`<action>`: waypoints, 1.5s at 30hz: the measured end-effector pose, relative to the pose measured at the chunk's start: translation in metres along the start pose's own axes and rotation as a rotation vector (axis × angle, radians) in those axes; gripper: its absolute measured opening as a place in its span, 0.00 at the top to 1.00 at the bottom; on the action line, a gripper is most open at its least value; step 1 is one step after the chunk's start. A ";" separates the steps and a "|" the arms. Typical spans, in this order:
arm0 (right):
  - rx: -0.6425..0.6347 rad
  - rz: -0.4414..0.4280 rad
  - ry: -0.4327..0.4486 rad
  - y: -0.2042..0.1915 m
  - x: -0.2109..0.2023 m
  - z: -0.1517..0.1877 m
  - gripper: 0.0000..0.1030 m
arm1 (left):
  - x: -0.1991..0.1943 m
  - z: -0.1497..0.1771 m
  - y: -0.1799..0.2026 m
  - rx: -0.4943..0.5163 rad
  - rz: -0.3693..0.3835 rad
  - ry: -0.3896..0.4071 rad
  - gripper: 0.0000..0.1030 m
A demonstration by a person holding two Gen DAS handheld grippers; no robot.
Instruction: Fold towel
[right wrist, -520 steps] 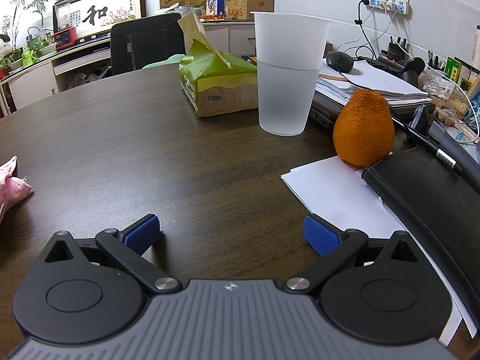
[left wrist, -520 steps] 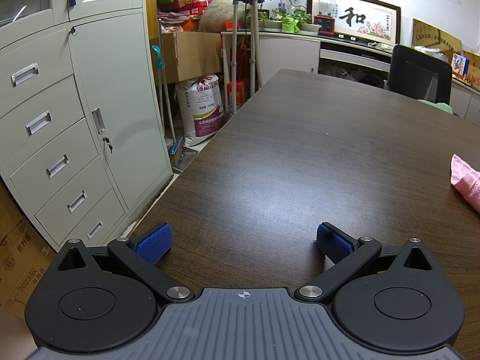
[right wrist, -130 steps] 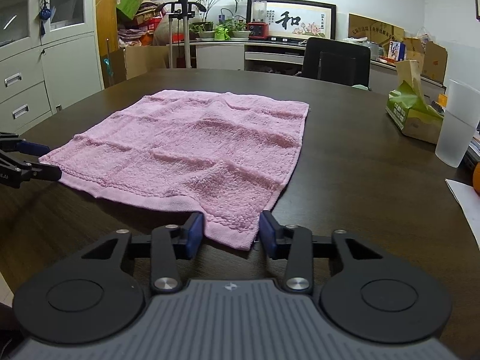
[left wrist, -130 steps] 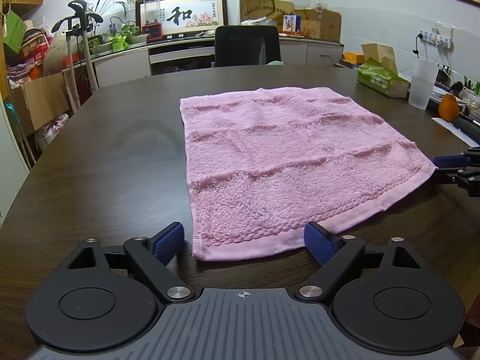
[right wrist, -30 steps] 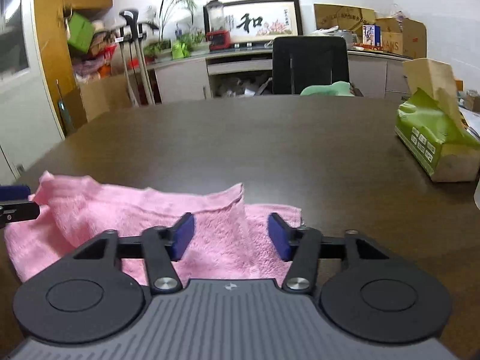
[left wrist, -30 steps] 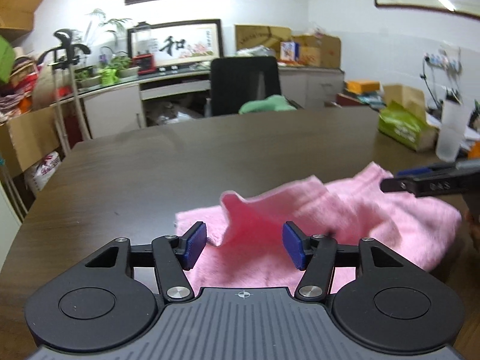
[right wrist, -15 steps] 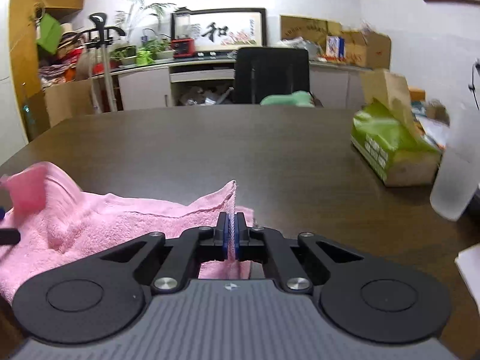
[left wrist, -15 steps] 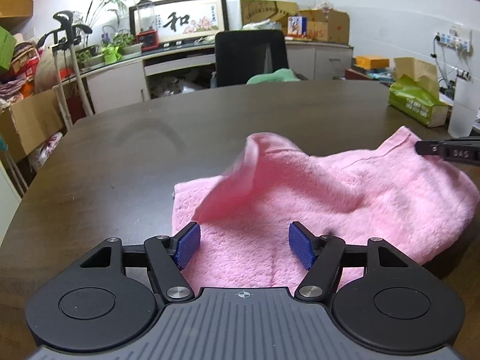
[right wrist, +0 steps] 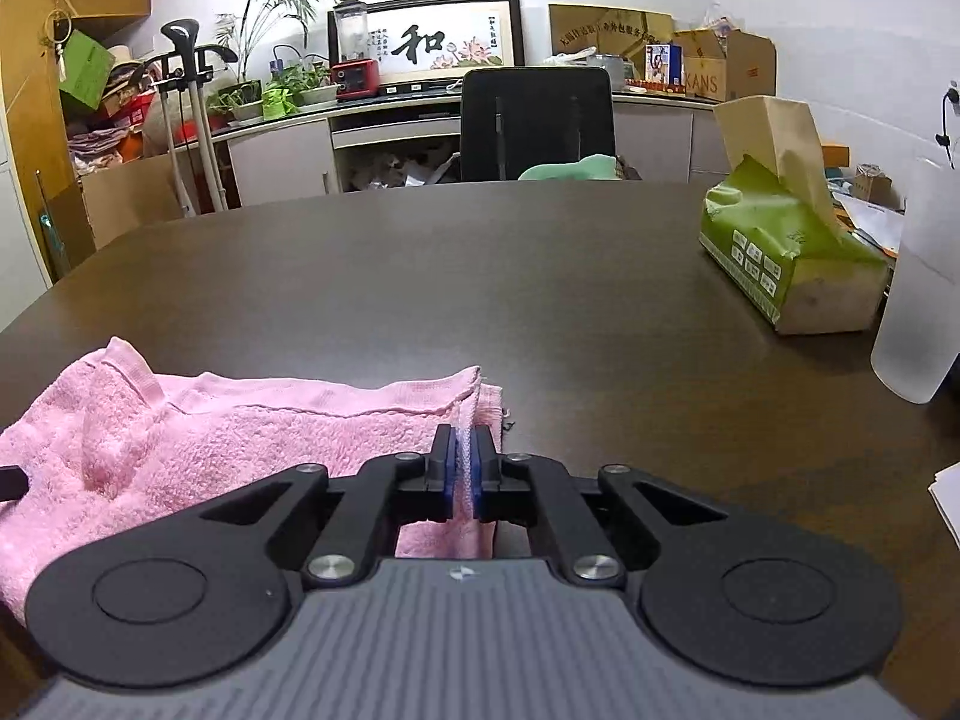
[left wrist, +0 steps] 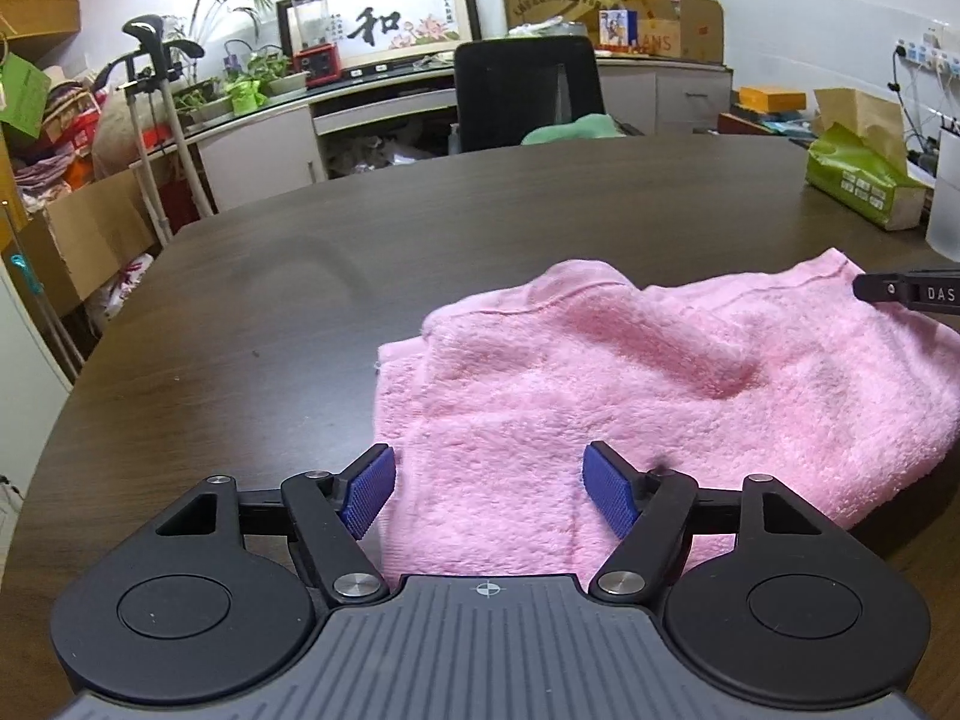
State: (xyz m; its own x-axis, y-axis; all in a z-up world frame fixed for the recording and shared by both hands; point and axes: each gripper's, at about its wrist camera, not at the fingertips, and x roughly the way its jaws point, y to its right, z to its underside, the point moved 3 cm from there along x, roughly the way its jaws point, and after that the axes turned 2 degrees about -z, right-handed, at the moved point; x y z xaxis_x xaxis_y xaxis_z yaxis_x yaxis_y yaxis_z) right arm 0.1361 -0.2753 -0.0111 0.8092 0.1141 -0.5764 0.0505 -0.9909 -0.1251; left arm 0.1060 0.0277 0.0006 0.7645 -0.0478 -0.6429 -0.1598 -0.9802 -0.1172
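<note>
A pink towel (left wrist: 630,372) lies rumpled and doubled over on the dark wooden table (left wrist: 288,324). My left gripper (left wrist: 489,492) hovers over its near left part. Its jaws are opening, with towel beneath and between the blue pads (left wrist: 366,495) but not pressed by them. My right gripper (right wrist: 462,468) is shut on the towel's (right wrist: 240,438) right corner, and a thin edge of cloth shows between the pads. In the left wrist view the right gripper's tip (left wrist: 906,294) shows at the towel's far right corner.
A green tissue pack (right wrist: 780,264) and a frosted plastic cup (right wrist: 918,312) stand on the table to the right. A sheet of paper (right wrist: 948,498) lies at the right edge. A black chair (right wrist: 537,120) stands behind the table's far side.
The raised flap on the towel's left side has dropped onto the cloth. My left jaws have spread wider. My right gripper has closed on the right corner and stays pinched on it.
</note>
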 end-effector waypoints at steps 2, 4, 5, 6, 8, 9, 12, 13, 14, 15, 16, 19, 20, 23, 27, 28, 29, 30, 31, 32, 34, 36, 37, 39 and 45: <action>0.011 0.003 -0.001 0.001 0.000 0.001 0.88 | -0.001 -0.003 -0.009 -0.026 -0.015 0.008 0.31; 0.020 0.002 0.005 0.001 -0.001 0.000 0.87 | -0.001 -0.005 -0.019 -0.064 -0.018 0.011 0.31; 0.029 0.001 0.011 0.002 -0.003 -0.001 0.85 | -0.001 -0.006 -0.026 -0.092 -0.006 0.010 0.31; 0.033 0.002 0.022 0.002 -0.005 -0.002 0.85 | 0.000 -0.007 -0.029 -0.112 0.009 0.010 0.31; 0.040 0.006 0.044 0.002 -0.010 -0.003 0.82 | 0.000 -0.007 -0.033 -0.138 0.048 0.012 0.31; 0.042 0.005 0.053 0.002 -0.012 -0.004 0.81 | 0.001 -0.008 -0.033 -0.145 0.064 0.014 0.31; 0.022 -0.019 0.102 -0.005 -0.021 -0.006 0.74 | 0.002 -0.008 -0.028 -0.131 0.082 0.028 0.30; 0.010 -0.034 0.101 -0.008 -0.020 -0.006 0.68 | 0.003 -0.008 -0.027 -0.124 0.083 0.032 0.29; -0.003 -0.050 0.100 -0.012 -0.020 -0.007 0.62 | 0.004 -0.009 -0.023 -0.110 0.088 0.041 0.27; -0.011 -0.059 0.090 -0.014 -0.018 -0.006 0.61 | 0.006 -0.009 -0.021 -0.099 0.093 0.044 0.27; -0.018 -0.069 0.079 -0.017 -0.016 -0.006 0.61 | 0.008 -0.010 -0.020 -0.095 0.096 0.043 0.27; -0.026 -0.103 0.044 -0.024 -0.010 -0.004 0.61 | 0.016 -0.012 -0.018 -0.098 0.109 0.031 0.27; -0.024 -0.109 0.040 -0.024 -0.009 -0.004 0.61 | 0.019 -0.012 -0.019 -0.104 0.114 0.022 0.27; -0.022 -0.151 0.012 -0.030 -0.008 0.001 0.52 | 0.027 -0.008 -0.023 -0.130 0.124 -0.023 0.28; -0.044 -0.173 -0.002 -0.037 -0.008 0.004 0.43 | 0.027 -0.004 -0.026 -0.149 0.143 -0.033 0.41; -0.048 -0.178 -0.004 -0.039 -0.008 0.004 0.41 | 0.026 -0.003 -0.027 -0.148 0.147 -0.033 0.46; -0.049 -0.180 -0.009 -0.039 -0.007 0.004 0.40 | 0.026 -0.002 -0.027 -0.144 0.158 -0.034 0.56; -0.048 -0.180 -0.010 -0.039 -0.007 0.004 0.40 | 0.024 -0.002 -0.026 -0.139 0.165 -0.035 0.62; -0.045 -0.181 -0.010 -0.039 -0.007 0.004 0.40 | 0.023 -0.001 -0.026 -0.134 0.166 -0.033 0.65; -0.041 -0.184 -0.012 -0.038 -0.007 0.004 0.38 | 0.020 -0.001 -0.024 -0.120 0.156 -0.025 0.71; -0.040 -0.188 -0.015 -0.038 -0.007 0.004 0.33 | 0.016 0.001 -0.021 -0.083 0.104 -0.007 0.72; -0.043 -0.192 -0.018 -0.038 -0.007 0.006 0.29 | 0.011 0.002 -0.017 -0.029 0.021 0.018 0.68; -0.046 -0.193 -0.020 -0.039 -0.007 0.006 0.29 | 0.011 0.002 -0.016 -0.018 0.004 0.021 0.66; -0.051 -0.193 -0.022 -0.039 -0.007 0.008 0.28 | 0.010 0.003 -0.013 0.008 -0.026 0.024 0.64; -0.058 -0.198 -0.029 -0.040 -0.006 0.009 0.24 | 0.009 0.002 -0.010 0.006 0.020 0.022 0.65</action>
State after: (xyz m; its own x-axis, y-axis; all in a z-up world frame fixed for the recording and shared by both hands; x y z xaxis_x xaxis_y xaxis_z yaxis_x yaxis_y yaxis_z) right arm 0.1239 -0.2356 -0.0096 0.7627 0.3083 -0.5685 0.2410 -0.9513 -0.1925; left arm 0.1128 0.0376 -0.0056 0.7748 -0.0719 -0.6281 -0.1794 -0.9777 -0.1094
